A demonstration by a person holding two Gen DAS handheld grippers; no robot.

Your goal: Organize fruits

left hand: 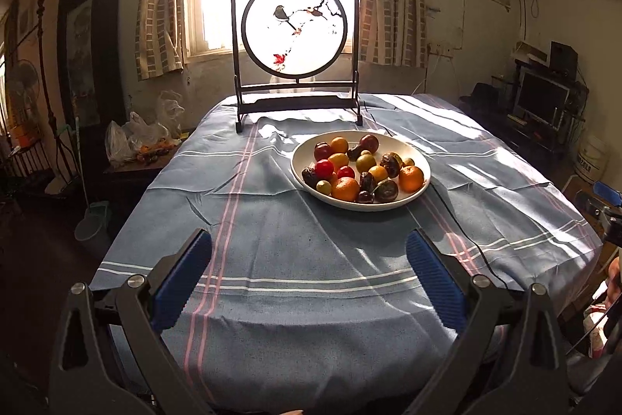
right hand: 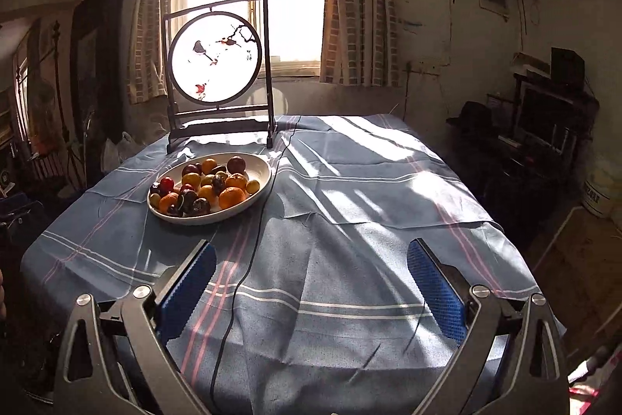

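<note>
A white plate [left hand: 418, 154] holds several fruits: oranges [left hand: 345, 188], red tomatoes [left hand: 324, 167], dark dates and small green fruits. It sits on the blue striped tablecloth, ahead and to the right in the left wrist view, ahead and to the left in the right wrist view [right hand: 264, 177]. My left gripper [left hand: 309, 247] is open and empty, well short of the plate. My right gripper [right hand: 311, 255] is open and empty, to the right of the plate and nearer the table's front.
A framed round bird screen [left hand: 295, 26] stands at the table's far edge behind the plate. A black cable [right hand: 248, 251] runs across the cloth from the screen toward the front. Bags [left hand: 136, 142] lie on a side stand at the left.
</note>
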